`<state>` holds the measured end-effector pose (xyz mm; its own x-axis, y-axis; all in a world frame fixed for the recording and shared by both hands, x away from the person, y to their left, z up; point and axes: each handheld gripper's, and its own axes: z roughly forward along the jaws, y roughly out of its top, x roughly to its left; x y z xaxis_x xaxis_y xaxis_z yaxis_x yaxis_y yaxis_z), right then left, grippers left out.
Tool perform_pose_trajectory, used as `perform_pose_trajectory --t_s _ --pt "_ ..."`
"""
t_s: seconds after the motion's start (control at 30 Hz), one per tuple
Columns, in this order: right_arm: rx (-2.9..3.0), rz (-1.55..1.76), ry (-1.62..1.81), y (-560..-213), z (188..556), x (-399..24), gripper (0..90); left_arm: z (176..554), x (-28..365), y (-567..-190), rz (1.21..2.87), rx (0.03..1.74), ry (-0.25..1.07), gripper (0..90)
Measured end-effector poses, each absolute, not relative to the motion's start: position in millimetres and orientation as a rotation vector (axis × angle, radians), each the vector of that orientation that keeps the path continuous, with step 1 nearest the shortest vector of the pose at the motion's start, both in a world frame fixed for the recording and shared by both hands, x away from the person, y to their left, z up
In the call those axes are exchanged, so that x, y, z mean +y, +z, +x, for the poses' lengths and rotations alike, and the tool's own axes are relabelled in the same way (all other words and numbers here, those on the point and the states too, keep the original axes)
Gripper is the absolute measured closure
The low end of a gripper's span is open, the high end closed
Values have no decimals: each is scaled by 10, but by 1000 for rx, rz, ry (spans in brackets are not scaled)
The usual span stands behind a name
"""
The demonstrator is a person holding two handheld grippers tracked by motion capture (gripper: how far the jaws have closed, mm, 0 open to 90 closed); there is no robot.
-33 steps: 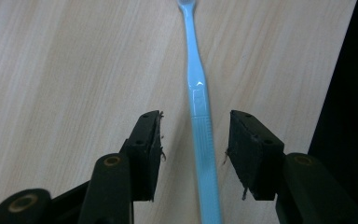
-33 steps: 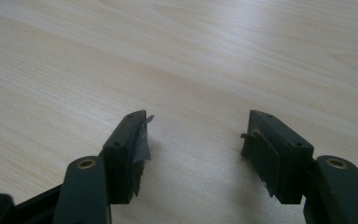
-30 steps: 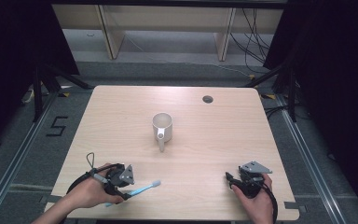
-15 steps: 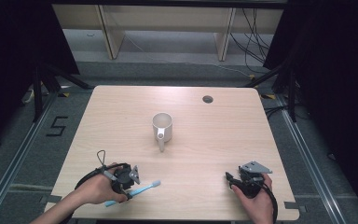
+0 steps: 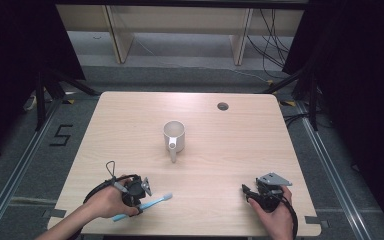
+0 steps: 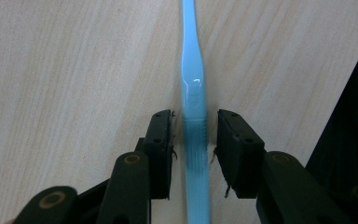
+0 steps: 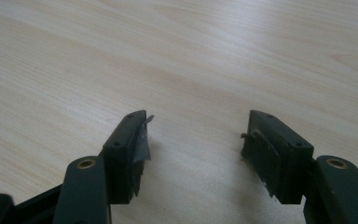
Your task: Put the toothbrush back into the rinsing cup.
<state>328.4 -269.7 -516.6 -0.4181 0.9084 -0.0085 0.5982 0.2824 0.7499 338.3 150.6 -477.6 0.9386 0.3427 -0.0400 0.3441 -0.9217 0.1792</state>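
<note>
- The blue toothbrush (image 5: 145, 205) lies flat on the table (image 5: 230, 150) near its front left corner, well apart from the white mug (image 5: 174, 137) at the middle.
- Its long axis runs aslant, with the bristled head toward the table's centre and the handle end back toward our left forearm.
- In the left gripper view the toothbrush (image 6: 195, 140) runs straight up between the two jaws, parallel to them, its ribbed grip part level with the pads.
- Our left gripper (image 6: 194, 140) has just been closing around that handle; a thin gap shows on each side, so we judge the pads not yet pressing.
- That alignment is what the coming pinch turns on: the jaws need only meet across the handle's narrow width.
- Our left hand (image 5: 111, 200) sits low over the toothbrush, far nearer than the right.
- Our right gripper (image 5: 252, 192) rests by the front right edge, its jaws wide apart over bare wood (image 7: 196, 135).
</note>
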Motion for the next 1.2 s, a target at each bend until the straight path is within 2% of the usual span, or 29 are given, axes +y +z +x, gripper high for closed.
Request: perform_pose_trajectory --t_s 0.27,0.77,0.97,1.2 --pt "2120 1342 951 -5167 3288 -2701 399 3378 1476 -4792 2943 491 -6 656" --pt "2121 1343 952 -5167 3288 -2700 399 3313 1399 -4783 2989 468 47 753" --pt "2121 1342 951 -5168 3288 -2700 399 3309 1408 -4783 2976 505 40 776" --pt "2121 1342 952 -5168 3288 -2700 399 3283 1432 -4787 2945 470 54 781"
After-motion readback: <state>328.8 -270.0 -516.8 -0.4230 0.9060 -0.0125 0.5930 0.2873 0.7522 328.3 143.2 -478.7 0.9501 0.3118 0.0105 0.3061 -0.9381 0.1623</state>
